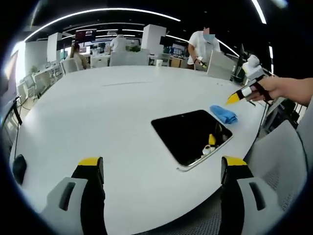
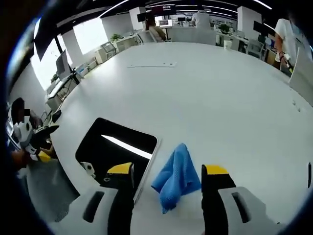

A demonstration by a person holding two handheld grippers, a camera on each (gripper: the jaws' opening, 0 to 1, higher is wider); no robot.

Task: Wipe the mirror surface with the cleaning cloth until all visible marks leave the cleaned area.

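A dark rectangular mirror [image 1: 188, 133] lies flat near the rounded edge of a big white table [image 1: 107, 112]. Just beyond its far corner lies a crumpled blue cleaning cloth [image 1: 223, 114]. My left gripper [image 1: 163, 164] hovers open over bare table short of the mirror. My right gripper [image 1: 234, 99], held by a hand, hangs above the cloth. In the right gripper view the cloth [image 2: 176, 178] lies on the table between the wide-apart jaws of my right gripper [image 2: 168, 171], which is open. The mirror [image 2: 115, 149] sits just left of it. My left gripper [image 2: 41, 155] shows at the left edge.
A grey chair [image 1: 279, 161] stands by the table's near right edge. Several people and more chairs [image 1: 71, 63] are at the far side. A grey laptop-like panel [image 1: 220, 64] stands on the far right of the table. A small black object [image 1: 19, 169] sits at the left edge.
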